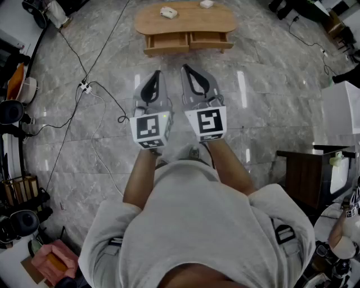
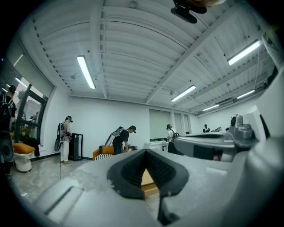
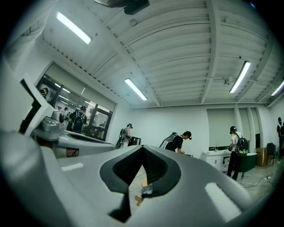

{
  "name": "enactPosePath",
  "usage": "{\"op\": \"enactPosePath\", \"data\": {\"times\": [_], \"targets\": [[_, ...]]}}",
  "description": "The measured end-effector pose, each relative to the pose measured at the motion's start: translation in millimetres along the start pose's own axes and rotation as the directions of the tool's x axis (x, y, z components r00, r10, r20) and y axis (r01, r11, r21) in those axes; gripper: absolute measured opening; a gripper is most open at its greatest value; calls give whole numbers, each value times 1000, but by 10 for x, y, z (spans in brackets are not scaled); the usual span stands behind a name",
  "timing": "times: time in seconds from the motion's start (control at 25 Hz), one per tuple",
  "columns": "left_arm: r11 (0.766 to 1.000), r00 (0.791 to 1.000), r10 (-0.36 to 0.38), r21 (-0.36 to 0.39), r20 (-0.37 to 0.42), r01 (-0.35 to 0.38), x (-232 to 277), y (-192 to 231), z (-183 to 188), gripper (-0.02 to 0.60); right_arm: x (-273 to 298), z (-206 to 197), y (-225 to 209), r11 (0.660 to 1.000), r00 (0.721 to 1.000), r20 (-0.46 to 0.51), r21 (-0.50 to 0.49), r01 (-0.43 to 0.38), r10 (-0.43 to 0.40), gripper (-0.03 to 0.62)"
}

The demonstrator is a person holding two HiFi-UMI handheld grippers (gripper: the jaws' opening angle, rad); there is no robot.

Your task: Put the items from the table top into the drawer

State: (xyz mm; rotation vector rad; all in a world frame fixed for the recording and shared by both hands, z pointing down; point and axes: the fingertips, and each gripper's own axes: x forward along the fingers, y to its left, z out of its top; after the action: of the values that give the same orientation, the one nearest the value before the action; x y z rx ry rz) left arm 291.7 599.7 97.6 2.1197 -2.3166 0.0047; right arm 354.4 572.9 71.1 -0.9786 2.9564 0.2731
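Observation:
A low wooden table (image 1: 185,22) stands far ahead across the marble floor. Its two front drawers, the left drawer (image 1: 167,41) and the right drawer (image 1: 209,39), are pulled open. On the top lie a pale item (image 1: 168,12) near the middle and a white item (image 1: 207,4) at the back right. My left gripper (image 1: 157,73) and right gripper (image 1: 184,67) are held side by side, level, well short of the table. Both are shut with nothing between the jaws. In the left gripper view (image 2: 145,151) and the right gripper view (image 3: 143,147) the tips meet, and the table edge shows through the gap.
Black cables and a power strip (image 1: 84,86) lie on the floor to the left. A dark cabinet (image 1: 306,174) and a white unit (image 1: 343,107) stand on the right, and clutter lines the left wall. Several people stand at the far wall in both gripper views.

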Motion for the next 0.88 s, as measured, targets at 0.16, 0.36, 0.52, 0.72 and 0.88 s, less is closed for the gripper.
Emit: {"op": "enactPosePath", "data": {"times": [0.16, 0.36, 0.52, 0.72, 0.88], "targets": [[1000, 1000, 21, -5, -5, -21, 114, -69, -52, 18, -31, -101, -147, 1000, 1000, -9, 10, -12, 12, 6], [997, 997, 68, -31, -26, -69, 247, -72, -183, 20, 26, -257, -311, 999, 999, -16, 10, -51, 51, 7], [993, 992, 114, -27, -55, -115, 362, 41, -298, 20, 182, -420, -422, 997, 997, -31, 22, -75, 75, 8], [989, 987, 147, -27, -67, -149, 522, 339, -352, 19, 529, -514, -393, 994, 994, -40, 45, -99, 101, 8], [986, 983, 159, -36, -91, -162, 809, 705, -529, 20, 992, -633, -309, 992, 991, -60, 36, -121, 123, 8]]}}
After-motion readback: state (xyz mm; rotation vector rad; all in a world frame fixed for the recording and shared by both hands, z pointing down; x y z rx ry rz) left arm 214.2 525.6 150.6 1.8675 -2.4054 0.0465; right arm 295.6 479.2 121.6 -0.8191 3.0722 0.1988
